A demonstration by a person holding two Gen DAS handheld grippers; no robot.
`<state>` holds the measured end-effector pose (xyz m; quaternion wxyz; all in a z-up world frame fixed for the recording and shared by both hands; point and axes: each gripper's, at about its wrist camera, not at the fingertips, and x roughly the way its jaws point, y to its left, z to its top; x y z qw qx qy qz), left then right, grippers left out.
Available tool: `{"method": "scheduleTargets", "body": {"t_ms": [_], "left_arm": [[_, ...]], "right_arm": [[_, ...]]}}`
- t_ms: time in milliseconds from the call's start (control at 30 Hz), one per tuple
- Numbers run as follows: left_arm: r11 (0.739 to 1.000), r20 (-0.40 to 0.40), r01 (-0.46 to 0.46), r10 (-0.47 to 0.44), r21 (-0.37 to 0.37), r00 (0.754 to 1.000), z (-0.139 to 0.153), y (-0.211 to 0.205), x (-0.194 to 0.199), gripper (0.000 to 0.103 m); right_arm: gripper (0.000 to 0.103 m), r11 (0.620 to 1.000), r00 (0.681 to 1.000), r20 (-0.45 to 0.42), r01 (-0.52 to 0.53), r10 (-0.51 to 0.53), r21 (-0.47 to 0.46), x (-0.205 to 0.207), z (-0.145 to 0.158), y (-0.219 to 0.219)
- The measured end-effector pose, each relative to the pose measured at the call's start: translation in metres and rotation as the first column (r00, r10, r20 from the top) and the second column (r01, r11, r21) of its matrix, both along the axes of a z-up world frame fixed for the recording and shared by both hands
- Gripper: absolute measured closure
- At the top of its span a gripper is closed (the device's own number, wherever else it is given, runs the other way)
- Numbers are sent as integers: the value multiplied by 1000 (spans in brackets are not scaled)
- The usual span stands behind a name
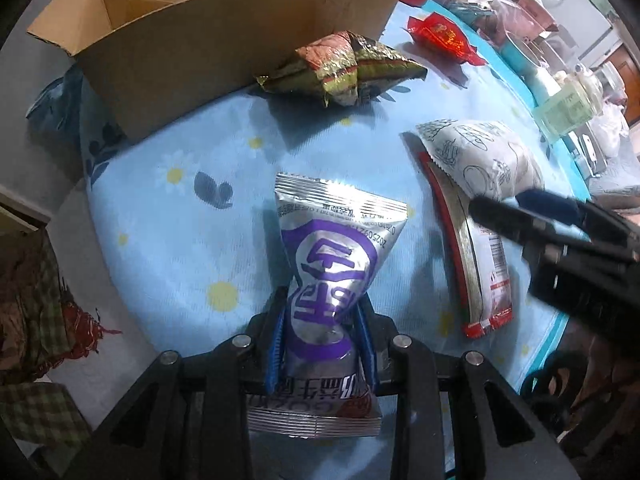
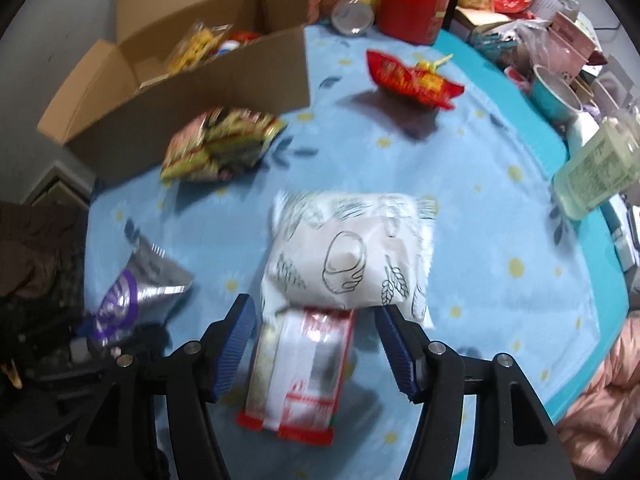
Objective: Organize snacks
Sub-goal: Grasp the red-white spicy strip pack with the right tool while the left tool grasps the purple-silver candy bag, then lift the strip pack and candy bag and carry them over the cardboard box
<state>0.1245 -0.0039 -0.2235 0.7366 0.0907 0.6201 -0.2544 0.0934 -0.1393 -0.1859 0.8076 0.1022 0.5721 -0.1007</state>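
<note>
Left wrist view is showing the left gripper (image 1: 323,336) pinching a silver-purple packet (image 1: 328,264) above the tablecloth (image 1: 180,220), while the right gripper (image 2: 316,344), jaws apart, is straddling a red-edged packet (image 2: 300,376); the cardboard box (image 1: 200,48) is holding few snacks, several remaining outside.

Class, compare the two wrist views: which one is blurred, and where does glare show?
Left wrist view: sharp, with glare on the silver-and-purple foil snack packet. Right wrist view: motion-blurred, most plainly the green-and-pink crinkled wrapper and the brown cardboard box; both bend straight edges.
</note>
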Motion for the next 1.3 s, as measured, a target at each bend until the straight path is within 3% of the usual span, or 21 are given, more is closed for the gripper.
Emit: {"method": "scheduleTargets", "body": {"t_ms": [367,633,800,933,1033,1067,1100,1300], "left_arm": [[998,-16,-51,52,26,999,0,-6,14,72],[994,-3,-104,104,30,995,0,-4,22,72],[990,1,-138,138,37,990,1,-1,24,72],[988,1,-150,150,38,989,2,1,22,72],[988,8,-152,152,39,988,4,5,18,72],[987,7,-153,153,39,988,5,6,17,72],[987,6,-154,154,42,988,5,7,16,72],[986,5,-160,160,39,987,7,11,4,74]], "right_arm": [[40,997,997,12,-74,74,-24,48,-13,-26],[38,990,993,-81,-73,83,117,29,-33,-14],[22,991,986,-102,-130,131,17,19,-37,6],[20,992,987,-106,-121,118,-23,10,-42,15],[35,993,988,-112,-113,109,-22,5,-40,15],[49,994,988,-110,-112,109,-20,3,-39,14],[54,993,988,-111,-113,109,-25,1,-37,14],[57,993,986,-120,-116,120,33,-3,-37,10]]}}
